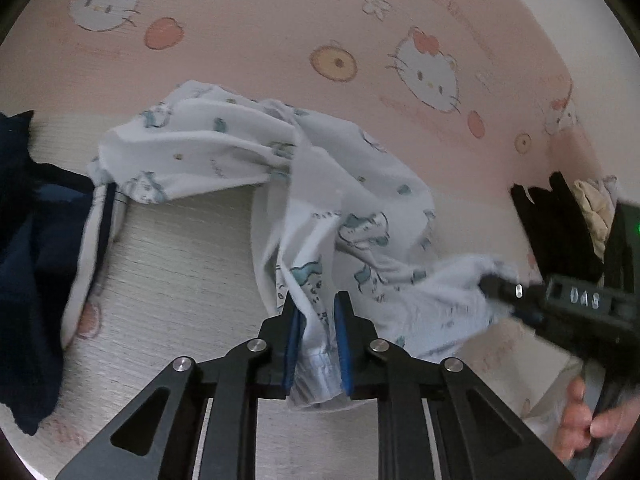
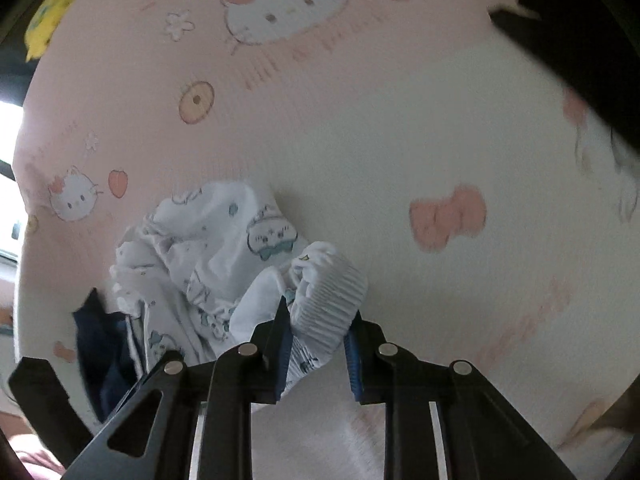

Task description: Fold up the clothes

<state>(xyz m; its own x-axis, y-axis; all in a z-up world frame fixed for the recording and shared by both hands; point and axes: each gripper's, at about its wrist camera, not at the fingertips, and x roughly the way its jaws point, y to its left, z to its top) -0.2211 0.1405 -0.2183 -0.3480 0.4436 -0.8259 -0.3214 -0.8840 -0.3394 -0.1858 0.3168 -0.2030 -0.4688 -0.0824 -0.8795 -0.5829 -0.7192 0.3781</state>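
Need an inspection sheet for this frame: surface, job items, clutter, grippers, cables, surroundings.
Surface: pink and cream cartoon-cat sheet, patterned mat under the garment.
Job's things: white printed garment, crumpled and unfolded; ribbed cuff at one end.
Clutter: navy cloth at the left edge, touching the garment; black items with a beige cloth at the right.
Grippers: left gripper shut on a bunched edge of the garment; right gripper shut on the ribbed cuff; a hand holds the right one.
Cables: nothing seen.
Surroundings: yellow item beyond the sheet's far corner; bright window light at the right wrist view's left edge.
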